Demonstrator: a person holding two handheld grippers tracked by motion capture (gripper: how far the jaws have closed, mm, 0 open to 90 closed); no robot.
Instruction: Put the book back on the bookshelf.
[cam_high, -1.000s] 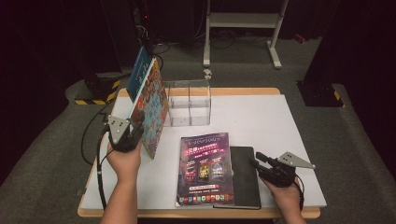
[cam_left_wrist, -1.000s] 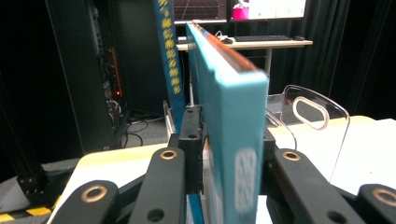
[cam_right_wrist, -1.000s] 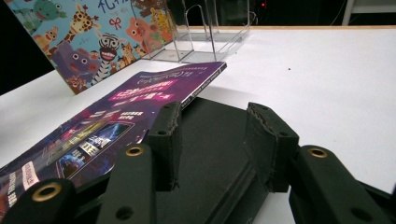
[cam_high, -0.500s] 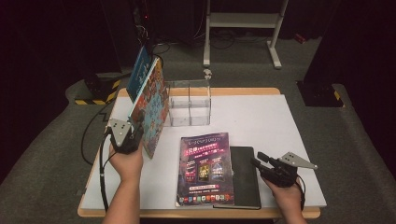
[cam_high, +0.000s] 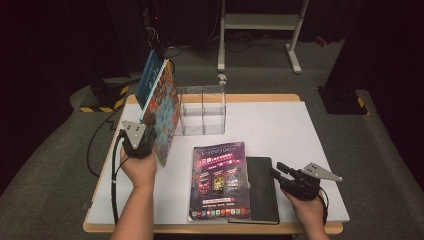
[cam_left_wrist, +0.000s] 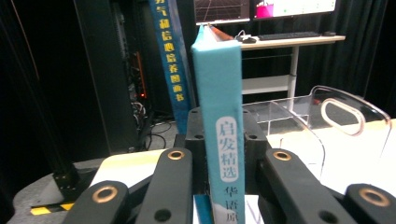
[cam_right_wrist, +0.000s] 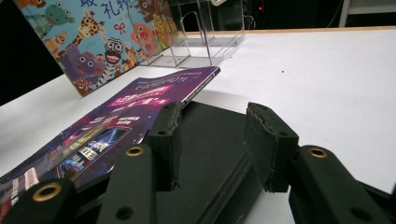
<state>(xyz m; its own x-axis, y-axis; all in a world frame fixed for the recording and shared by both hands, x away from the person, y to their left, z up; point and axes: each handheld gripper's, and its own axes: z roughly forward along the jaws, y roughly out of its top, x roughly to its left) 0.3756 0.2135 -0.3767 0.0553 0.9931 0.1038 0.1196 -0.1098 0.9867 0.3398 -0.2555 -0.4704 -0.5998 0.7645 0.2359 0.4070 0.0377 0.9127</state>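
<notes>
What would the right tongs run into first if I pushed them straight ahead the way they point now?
Probably the black notebook: the open right tongs already sit low over its edge, aimed across its cover toward the purple magazine. How far above the cover they ride is hard to judge.

Bare forearms; each black claw (cam_high: 137, 142) (cam_high: 280, 172) bears brass-ringed screws, a grey triangular plate and a black cable.
</notes>
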